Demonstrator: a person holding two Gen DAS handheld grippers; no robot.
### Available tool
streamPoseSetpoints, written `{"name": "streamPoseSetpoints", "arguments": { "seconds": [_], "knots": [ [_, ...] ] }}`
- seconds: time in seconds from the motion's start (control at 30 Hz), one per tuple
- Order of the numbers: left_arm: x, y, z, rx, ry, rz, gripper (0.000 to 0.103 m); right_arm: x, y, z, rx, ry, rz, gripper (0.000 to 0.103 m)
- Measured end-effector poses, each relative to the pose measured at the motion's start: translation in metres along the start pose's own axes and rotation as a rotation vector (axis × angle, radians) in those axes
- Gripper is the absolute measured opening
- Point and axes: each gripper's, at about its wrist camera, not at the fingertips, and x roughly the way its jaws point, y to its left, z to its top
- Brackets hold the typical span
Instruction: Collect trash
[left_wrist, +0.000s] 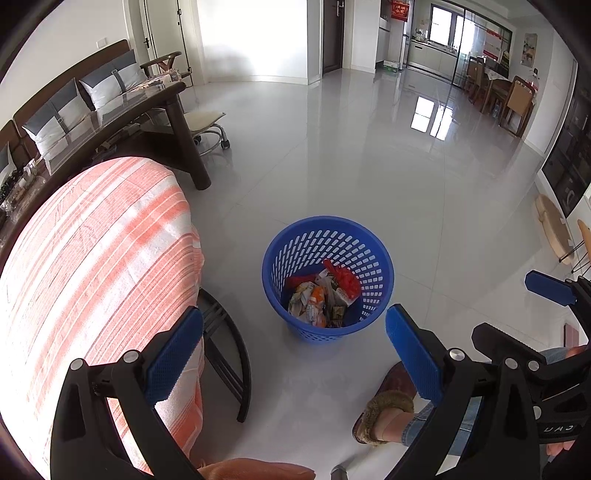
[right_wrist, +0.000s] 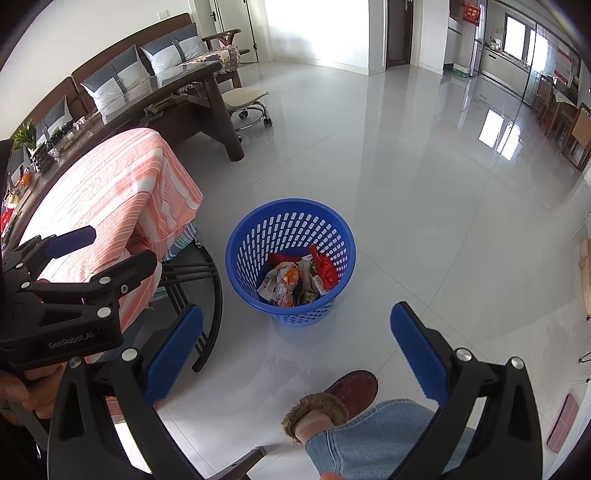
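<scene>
Apparently the blue basket (left_wrist: 328, 275) stands on the floor (left_wrist: 369, 166) just beside the striped cloth (left_wrist: 99, 258) so wrappers (left_wrist: 321, 293) drop in easily. Both the left gripper (left_wrist: 295, 354) and right gripper (right_wrist: 297, 349) hang spread wide, empty, above and short of the basket.

Bright daylight, glossy floor (left_wrist: 369, 166) glare, fisheye-warped edges.
</scene>
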Motion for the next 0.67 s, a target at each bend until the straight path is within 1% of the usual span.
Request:
{"name": "streamPoseSetpoints", "arguments": {
  "seconds": [0.43,0.53,0.6,0.67],
  "knots": [
    [-0.004,0.001,0.001,-0.013,-0.015,-0.011,0.097,0.002,-0.002,-0.003,0.007,0.01,-0.022,0.098],
    [-0.006,0.004,0.003,-0.016,0.014,-0.048,0.097,-0.001,0.0,-0.001,0.0,0.009,-0.036,0.098],
    [-0.011,0.009,0.003,-0.024,0.005,-0.046,0.098,-0.001,0.003,0.0,-0.008,0.009,-0.048,0.098],
    [-0.015,0.016,0.003,-0.041,0.001,-0.062,0.098,-0.001,0.008,0.001,-0.017,0.013,-0.052,0.098]
  ]
}}
